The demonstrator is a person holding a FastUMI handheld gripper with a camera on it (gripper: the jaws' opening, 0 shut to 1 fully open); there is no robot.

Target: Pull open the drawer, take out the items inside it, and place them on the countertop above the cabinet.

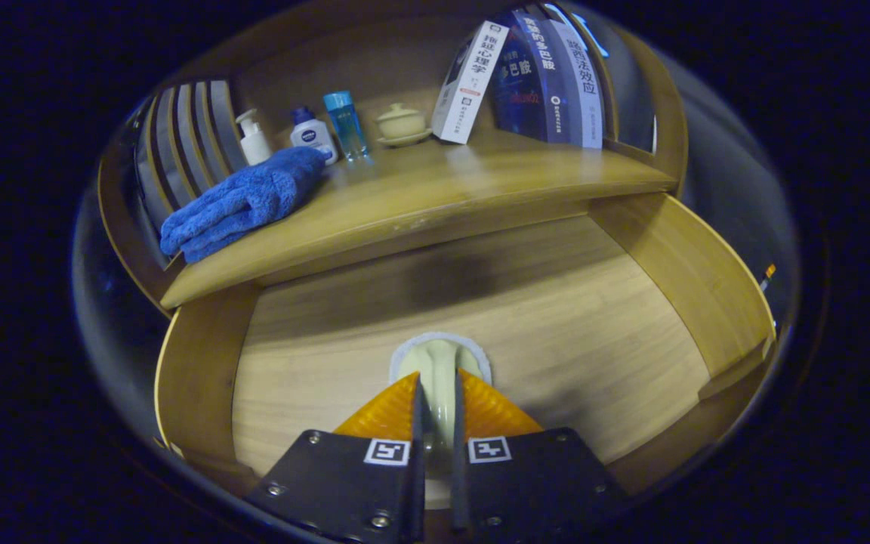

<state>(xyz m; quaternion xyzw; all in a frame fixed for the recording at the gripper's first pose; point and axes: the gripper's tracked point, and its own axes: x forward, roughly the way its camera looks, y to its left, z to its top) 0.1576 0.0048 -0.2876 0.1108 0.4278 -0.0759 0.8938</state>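
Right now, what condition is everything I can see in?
drawer: pulled open
pale cup: in the drawer, pinched between the fingers
blue towel: folded, on the countertop
lidded teacup: lid on
books: leaning

The gripper (436,393) has its fingers closed on a pale oblong item (439,363) inside the open drawer (571,332). On the far desk (435,193) lie a blue towel (242,200), small bottles (314,136), a lidded cup (402,123) and leaning books (548,75).

The white book (470,83) spine reads 拖延心理学; a blue book (519,79) shows 多巴胺.
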